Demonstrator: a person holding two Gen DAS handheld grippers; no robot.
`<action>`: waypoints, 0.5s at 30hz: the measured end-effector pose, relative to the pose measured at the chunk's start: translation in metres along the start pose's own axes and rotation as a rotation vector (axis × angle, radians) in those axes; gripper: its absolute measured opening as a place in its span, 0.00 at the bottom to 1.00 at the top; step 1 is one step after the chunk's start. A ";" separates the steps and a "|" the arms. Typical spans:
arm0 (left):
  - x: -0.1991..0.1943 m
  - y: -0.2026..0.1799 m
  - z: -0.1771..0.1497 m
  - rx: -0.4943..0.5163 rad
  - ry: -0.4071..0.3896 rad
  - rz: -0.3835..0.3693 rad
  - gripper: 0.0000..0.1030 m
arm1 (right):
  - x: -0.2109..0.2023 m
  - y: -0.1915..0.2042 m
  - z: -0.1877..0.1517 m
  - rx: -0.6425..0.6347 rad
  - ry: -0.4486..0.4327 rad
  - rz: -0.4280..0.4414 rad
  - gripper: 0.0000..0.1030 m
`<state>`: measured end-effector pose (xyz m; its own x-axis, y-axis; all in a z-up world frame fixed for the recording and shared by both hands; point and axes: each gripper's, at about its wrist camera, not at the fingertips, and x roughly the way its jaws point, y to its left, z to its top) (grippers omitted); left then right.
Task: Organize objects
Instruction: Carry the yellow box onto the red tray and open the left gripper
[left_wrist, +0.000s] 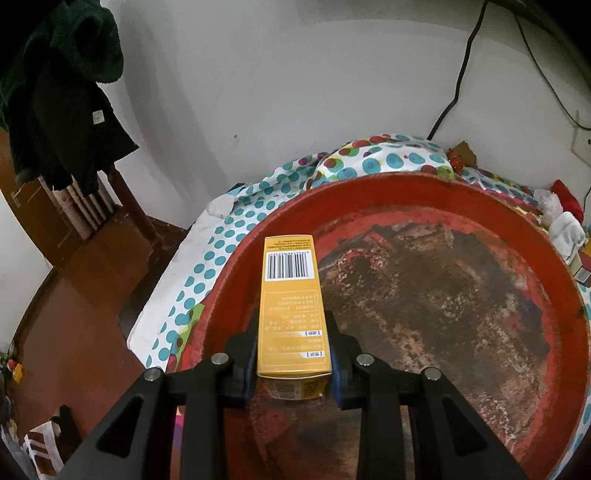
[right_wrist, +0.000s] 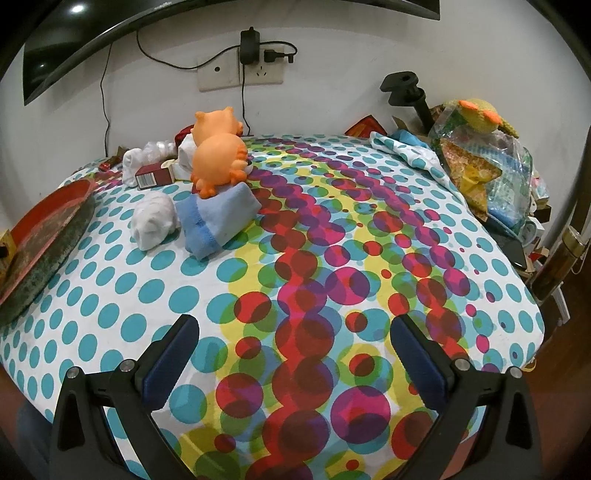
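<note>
Left gripper (left_wrist: 293, 354) is clamped narrow on a yellow carton (left_wrist: 291, 306), blue pads pressing its two long side faces near the end closest to the camera. The carton's long axis runs straight out along the fingers, barcode face up, far end pointing toward the back-left of the round red tray (left_wrist: 388, 192). The carton sits over the tray's left portion, just inside the rim; its near end looks lifted off the worn tray floor, but whether the far end touches I can't tell. Tray rests on the dotted bedsheet (left_wrist: 207, 266), wall close behind. The key relation for the release: drop spot is directly under the gripper, so my read is lower and let go, no sideways shift needed. Right gripper (right_wrist: 295, 373) stands wide, nothing between the fingers, hovering over bare sheet near the bed's front edge. Remaining clutter lies up-left of it, well apart: blue sock (right_wrist: 218, 225) with an orange rubber toy (right_wrist: 219, 158) resting on it, white sock roll (right_wrist: 153, 219) just beside, and a dark red box (right_wrist: 155, 177) behind. The tray's edge shows at the far left of the right view, so the left hand is nearer the tray and the right is nearer the pile.
</note>
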<state>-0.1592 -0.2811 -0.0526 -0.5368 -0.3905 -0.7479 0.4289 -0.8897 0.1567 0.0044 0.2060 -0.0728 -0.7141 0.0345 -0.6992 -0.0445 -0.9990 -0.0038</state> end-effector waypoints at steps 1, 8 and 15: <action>0.002 0.002 0.000 -0.006 0.005 -0.002 0.29 | 0.000 0.000 0.000 -0.001 -0.001 0.000 1.00; 0.006 0.004 -0.002 -0.017 0.021 -0.023 0.31 | 0.002 0.001 -0.001 -0.005 0.006 0.001 1.00; -0.018 0.012 -0.011 -0.032 -0.059 -0.066 0.83 | 0.003 0.002 -0.002 -0.009 0.004 0.001 1.00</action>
<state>-0.1368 -0.2824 -0.0447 -0.6062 -0.3452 -0.7165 0.4139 -0.9062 0.0864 0.0036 0.2042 -0.0763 -0.7115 0.0329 -0.7020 -0.0373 -0.9993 -0.0090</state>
